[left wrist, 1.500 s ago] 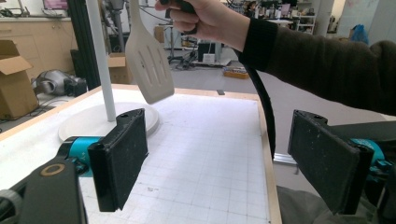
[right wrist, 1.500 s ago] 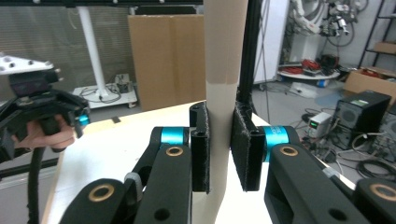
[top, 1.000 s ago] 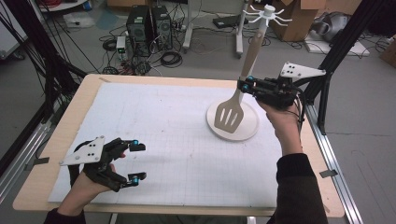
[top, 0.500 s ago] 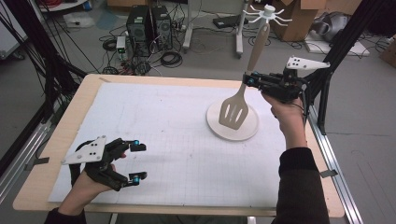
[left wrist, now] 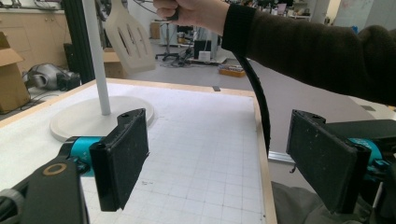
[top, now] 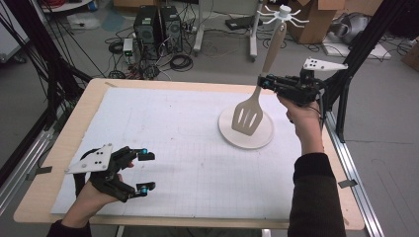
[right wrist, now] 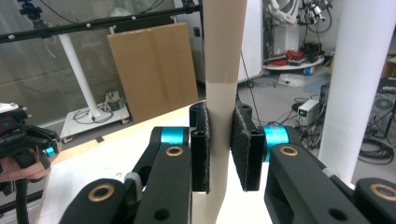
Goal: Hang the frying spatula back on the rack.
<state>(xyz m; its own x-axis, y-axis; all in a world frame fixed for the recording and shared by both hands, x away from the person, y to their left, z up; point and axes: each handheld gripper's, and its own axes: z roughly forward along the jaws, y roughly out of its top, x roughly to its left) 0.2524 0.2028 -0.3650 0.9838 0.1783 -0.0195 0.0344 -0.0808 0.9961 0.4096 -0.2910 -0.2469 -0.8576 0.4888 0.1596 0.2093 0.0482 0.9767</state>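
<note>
my right gripper [top: 265, 82] is clenched on the handle of the beige slotted spatula [top: 249, 116], which hangs in the air with its perforated blade down over the round white base [top: 232, 138] of the rack stand. from the right gripper view the two black pads [right wrist: 201, 149] press flat on either side of the pale handle, which runs straight up between them. the white pole of the stand [left wrist: 97, 60] rises from that base, and in the high view the spatula's handle reaches up toward the white hooked crown [top: 282, 14] at its top; i can't quite tell whether the handle's end touches a hook there. the blade sits above the base, not resting on it, as far as the left gripper view shows.

my left gripper [top: 144, 172] rests low at the near left of the white gridded mat [top: 173, 148] on the wooden table [top: 94, 98], jaws spread wide with nothing between them, well apart from the stand.
</note>
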